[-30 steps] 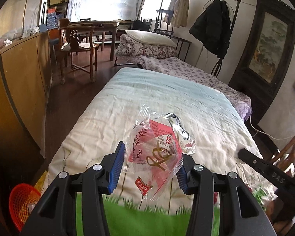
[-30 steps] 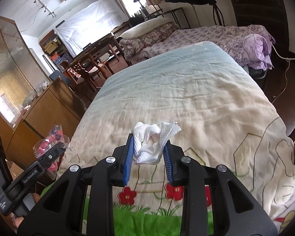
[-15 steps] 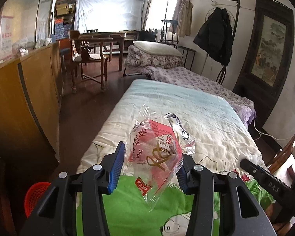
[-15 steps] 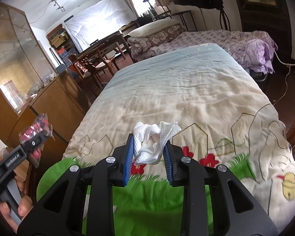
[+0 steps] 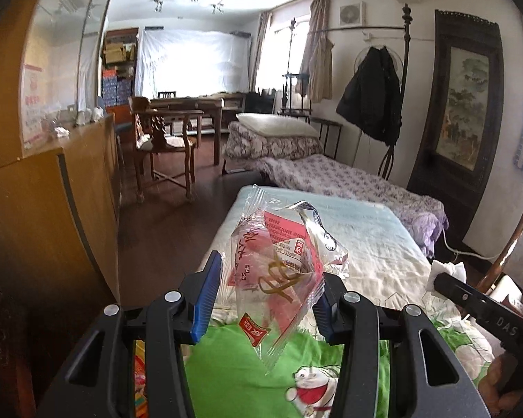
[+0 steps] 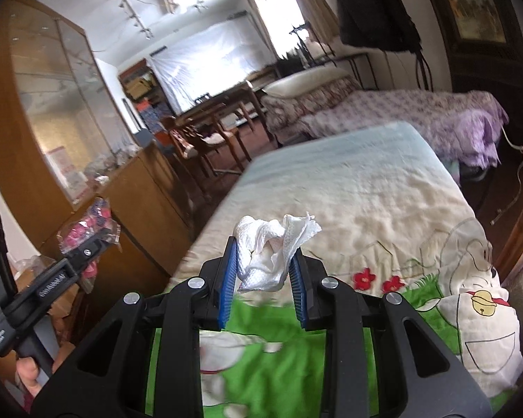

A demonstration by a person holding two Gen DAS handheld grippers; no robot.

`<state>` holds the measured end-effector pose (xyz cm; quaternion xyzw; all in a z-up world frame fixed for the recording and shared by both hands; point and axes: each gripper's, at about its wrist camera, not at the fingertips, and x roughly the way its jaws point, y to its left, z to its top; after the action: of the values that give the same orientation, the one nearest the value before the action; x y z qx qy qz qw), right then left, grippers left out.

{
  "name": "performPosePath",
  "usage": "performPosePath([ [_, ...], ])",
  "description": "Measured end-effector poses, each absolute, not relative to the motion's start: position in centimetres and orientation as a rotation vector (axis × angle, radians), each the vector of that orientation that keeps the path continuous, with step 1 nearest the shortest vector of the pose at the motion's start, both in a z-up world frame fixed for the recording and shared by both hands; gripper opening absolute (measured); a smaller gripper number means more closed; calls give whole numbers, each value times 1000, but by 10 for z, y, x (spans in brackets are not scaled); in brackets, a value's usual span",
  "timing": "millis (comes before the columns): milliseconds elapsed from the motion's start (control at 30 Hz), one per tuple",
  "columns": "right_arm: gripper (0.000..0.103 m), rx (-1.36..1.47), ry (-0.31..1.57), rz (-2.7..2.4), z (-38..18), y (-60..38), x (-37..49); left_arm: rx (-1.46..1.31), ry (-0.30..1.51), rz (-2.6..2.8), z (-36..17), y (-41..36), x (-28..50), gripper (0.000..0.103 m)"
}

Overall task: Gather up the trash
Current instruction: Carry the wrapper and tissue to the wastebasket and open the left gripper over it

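My left gripper [image 5: 266, 296] is shut on a crumpled clear plastic wrapper with red print [image 5: 279, 264], held above the foot of the bed [image 5: 376, 244]. My right gripper [image 6: 263, 275] is shut on a crumpled white tissue [image 6: 268, 250], also above the bed [image 6: 366, 188]. In the left wrist view the right gripper [image 5: 470, 299] shows at the right edge with the tissue [image 5: 448, 270]. In the right wrist view the left gripper [image 6: 83, 254] shows at the left with the wrapper [image 6: 94, 223].
A wooden cabinet [image 5: 62, 202] stands left of the bed across a dark floor strip. A second bed with a purple cover [image 5: 348, 181], a chair [image 5: 164, 142] and table stand beyond. A framed picture [image 5: 467, 104] and a hanging coat [image 5: 373, 97] are on the right wall.
Both grippers have pulled back toward the foot of the bed and risen, still holding the wrapper and the tissue. The red basket on the floor has left the left wrist view.
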<state>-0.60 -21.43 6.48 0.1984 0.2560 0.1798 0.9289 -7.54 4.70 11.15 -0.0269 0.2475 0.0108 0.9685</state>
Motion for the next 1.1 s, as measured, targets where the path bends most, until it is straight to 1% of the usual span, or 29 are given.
performPosePath([
  [300,31,301,434,483,112,-162,-39,-84,427,78,133,85,-116,48],
  [567,31,176,454,608,124,-82,-37,-117,442,180,124,149,-130,48],
  [700,31,142,499,673,121,-40,-31,-136,482,260,106,188,-133,48],
  [867,31,63,551,722,105,17,-23,-170,559,347,70,240,-135,48],
  [1033,31,-1,613,757,79,64,-14,-210,669,419,19,286,-136,48],
  [1100,30,-14,642,767,68,77,-8,-234,731,445,-10,304,-136,48],
])
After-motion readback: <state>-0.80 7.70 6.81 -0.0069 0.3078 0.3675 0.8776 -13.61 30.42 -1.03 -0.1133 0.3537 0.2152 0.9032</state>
